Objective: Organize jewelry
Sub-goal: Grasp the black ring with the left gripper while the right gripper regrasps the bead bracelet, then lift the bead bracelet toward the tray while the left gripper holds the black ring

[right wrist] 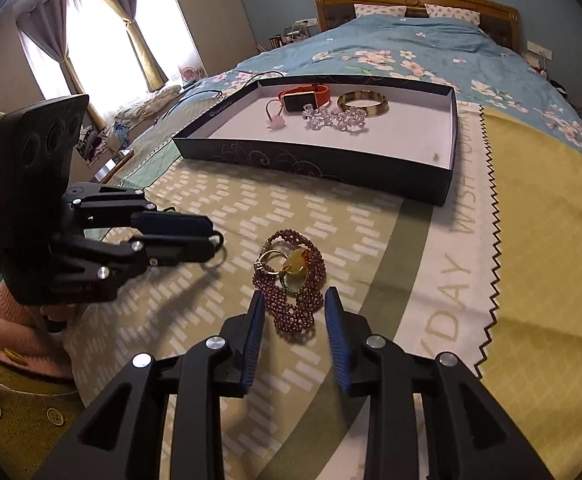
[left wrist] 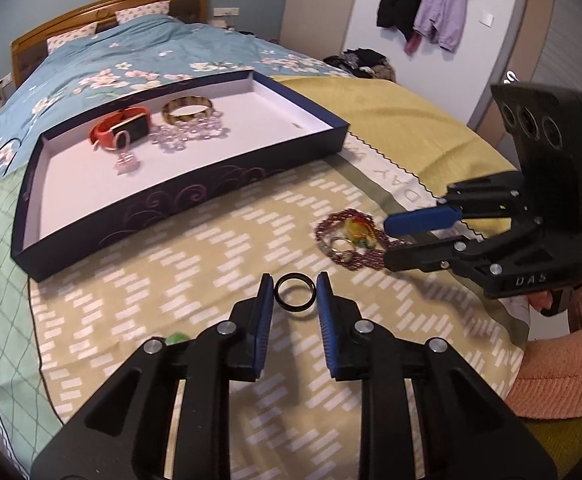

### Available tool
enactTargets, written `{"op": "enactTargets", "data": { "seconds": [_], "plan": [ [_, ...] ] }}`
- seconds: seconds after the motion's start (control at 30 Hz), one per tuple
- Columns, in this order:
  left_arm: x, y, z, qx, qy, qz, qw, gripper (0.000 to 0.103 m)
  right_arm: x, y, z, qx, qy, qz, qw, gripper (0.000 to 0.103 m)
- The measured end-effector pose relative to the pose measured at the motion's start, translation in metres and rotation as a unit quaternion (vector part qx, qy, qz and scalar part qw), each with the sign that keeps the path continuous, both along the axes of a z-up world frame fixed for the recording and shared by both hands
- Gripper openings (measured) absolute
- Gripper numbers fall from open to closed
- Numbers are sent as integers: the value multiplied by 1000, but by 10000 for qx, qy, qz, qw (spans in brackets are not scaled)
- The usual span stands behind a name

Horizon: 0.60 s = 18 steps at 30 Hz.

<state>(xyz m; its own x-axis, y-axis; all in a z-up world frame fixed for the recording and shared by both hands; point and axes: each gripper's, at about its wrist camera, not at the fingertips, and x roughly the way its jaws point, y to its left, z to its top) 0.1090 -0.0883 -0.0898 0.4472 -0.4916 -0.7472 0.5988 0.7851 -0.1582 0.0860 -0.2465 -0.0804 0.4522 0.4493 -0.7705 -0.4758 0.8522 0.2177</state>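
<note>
A dark box lid tray (left wrist: 179, 204) (right wrist: 447, 184) lies on the bed. It holds an orange watch (left wrist: 121, 128) (right wrist: 303, 98), a gold bangle (left wrist: 187, 110) (right wrist: 363, 102), a clear bead bracelet (left wrist: 187, 134) (right wrist: 335, 118) and a small pink charm (left wrist: 127, 162) (right wrist: 275, 122). My left gripper (left wrist: 295, 290) (right wrist: 215, 240) is open around a black ring (left wrist: 295, 290) lying on the blanket. My right gripper (right wrist: 295, 304) (left wrist: 387, 240) is open at the near end of a dark red bead necklace (right wrist: 291, 280) (left wrist: 351, 236) with a yellow pendant and a metal ring.
A yellow-green patterned blanket (left wrist: 211, 264) (right wrist: 531, 240) covers the bed's near end, over a blue floral duvet (left wrist: 131, 60). A small green object (left wrist: 177, 338) lies behind the left finger. Jackets hang on the wall (left wrist: 431, 0).
</note>
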Motion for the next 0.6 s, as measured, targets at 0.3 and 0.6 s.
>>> {"op": "enactTargets", "data": {
  "seconds": [0.3,0.6],
  "plan": [
    [-2,11,8,-143,-124,153,9997,22,1,0,15,259,-212,-89,9994,0],
    [-5,21,18,-252,-239,278,9990,22,14,3,36,441,-390,-58,9982,1]
  ]
}}
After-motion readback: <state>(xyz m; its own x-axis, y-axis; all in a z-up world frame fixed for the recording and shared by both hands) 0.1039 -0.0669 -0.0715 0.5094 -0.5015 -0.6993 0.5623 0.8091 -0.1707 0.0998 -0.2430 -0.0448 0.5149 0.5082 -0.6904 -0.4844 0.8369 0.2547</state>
